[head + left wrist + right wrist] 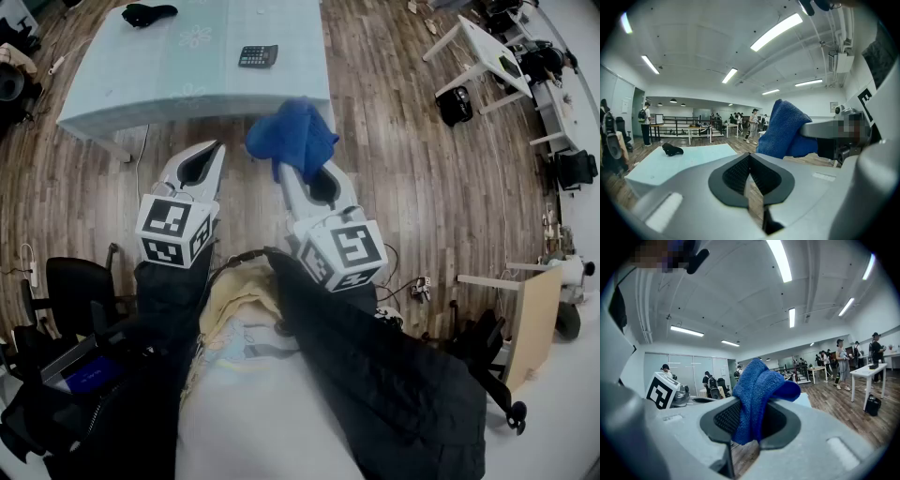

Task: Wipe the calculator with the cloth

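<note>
Head view is read from left to right. A pale worktop (169, 80) is seen ahead of the person, beyond a strip of wooden floor, with a small black object (148, 13) lying near its far left corner. Nearer the camera, the left tool (217, 148) is held in the air short of the worktop's near edge. In the left gripper view its jaws are seen pressed together at the tips with nothing between them (no part of the task is judged to fall to it at present).

Further right, the calculator (258, 56) lies flat on the worktop near the right-hand edge and is touched by nothing. Nearer the person, and well apart from it, the blue cloth (292, 133) is held bunched in the air at about the worktop's near edge. It is clamped by the right tool (305, 173), whose jaws are closed on a fold of it. This is shown plainly in the right gripper view, where the fabric is pinched between them and stands up above them.

As to progress, the cloth is judged to be picked up and secured, the only step that can be counted as done. The calculator is not yet reached and no wiping contact is made. What is left is judged to be carrying the cloth over to the calculator, lowering it onto the keys and casing, and the wiping itself. Whether the calculator will need steadying by the left tool cannot be told.
</note>
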The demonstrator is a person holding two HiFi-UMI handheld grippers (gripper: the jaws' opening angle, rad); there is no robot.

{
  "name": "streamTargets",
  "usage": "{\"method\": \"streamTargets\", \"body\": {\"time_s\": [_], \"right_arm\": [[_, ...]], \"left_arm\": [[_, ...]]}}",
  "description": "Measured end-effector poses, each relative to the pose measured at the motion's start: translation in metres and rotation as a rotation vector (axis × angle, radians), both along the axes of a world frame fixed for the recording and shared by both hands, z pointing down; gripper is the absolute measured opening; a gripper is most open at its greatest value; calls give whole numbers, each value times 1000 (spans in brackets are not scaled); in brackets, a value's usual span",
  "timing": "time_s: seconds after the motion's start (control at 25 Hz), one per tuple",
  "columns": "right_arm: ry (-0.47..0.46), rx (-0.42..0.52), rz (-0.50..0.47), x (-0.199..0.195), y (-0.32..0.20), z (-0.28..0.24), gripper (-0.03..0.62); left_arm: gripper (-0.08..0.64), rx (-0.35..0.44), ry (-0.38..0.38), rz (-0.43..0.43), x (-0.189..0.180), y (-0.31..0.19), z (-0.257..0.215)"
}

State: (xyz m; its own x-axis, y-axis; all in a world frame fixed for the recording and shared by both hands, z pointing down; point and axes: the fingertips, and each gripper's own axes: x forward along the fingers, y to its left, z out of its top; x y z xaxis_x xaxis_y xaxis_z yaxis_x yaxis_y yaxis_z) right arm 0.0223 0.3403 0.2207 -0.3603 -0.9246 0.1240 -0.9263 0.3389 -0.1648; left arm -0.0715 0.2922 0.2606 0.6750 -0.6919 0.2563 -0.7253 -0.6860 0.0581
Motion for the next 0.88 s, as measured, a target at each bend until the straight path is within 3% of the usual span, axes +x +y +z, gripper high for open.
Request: {"method": "streamTargets", "body": {"time_s": [0.88], "right_arm": [[-20,-51,-8,-22,6,21,92]], "left_arm": [[0,-70,14,-28,-29,11,24]]}}
